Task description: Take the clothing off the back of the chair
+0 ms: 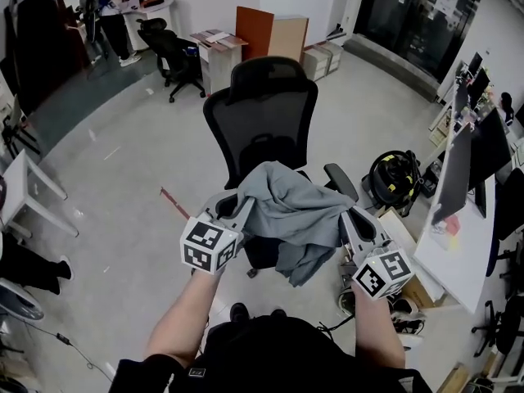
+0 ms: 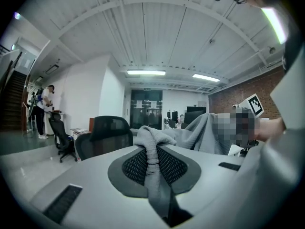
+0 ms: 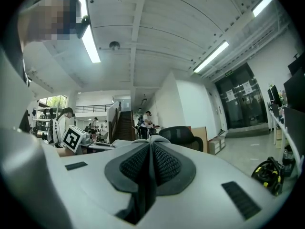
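Grey garment [image 1: 291, 219] sags crumpled just before the chair [image 1: 274, 109], left gripper [image 2: 152, 163] and right gripper [image 3: 148, 166] each pinching a fold. Only the left gripper view shows its ribbing

Bright overhead strip lighting, fisheye edges
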Motion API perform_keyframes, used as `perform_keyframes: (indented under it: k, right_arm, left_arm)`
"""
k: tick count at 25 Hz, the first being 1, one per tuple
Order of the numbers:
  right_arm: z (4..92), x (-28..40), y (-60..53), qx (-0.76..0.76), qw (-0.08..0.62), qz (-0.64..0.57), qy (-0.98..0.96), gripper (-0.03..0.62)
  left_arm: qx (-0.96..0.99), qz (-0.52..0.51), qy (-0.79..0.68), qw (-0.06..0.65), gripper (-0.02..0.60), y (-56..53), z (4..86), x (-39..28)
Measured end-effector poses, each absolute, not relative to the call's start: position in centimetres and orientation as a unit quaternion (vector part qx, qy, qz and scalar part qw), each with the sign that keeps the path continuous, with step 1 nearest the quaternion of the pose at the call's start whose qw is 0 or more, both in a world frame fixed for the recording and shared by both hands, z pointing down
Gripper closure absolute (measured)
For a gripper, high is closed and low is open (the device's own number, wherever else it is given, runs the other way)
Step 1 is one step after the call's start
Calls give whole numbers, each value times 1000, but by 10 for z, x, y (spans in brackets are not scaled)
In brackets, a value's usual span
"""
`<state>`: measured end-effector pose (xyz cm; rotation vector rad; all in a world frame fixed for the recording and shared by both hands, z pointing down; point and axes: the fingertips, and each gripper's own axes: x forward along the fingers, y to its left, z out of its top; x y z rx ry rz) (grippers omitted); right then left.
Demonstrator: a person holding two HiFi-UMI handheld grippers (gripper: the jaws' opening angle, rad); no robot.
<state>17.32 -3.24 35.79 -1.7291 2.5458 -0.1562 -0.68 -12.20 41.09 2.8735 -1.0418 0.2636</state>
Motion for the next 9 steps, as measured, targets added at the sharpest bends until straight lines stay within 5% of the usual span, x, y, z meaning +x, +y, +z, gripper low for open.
perform_keyframes:
  k: [9]
  right_arm:
    - [349,179,-26,-569,34,-39,821,553]
  left_arm:
    - [943,98,-316,34,538,-118,419,7]
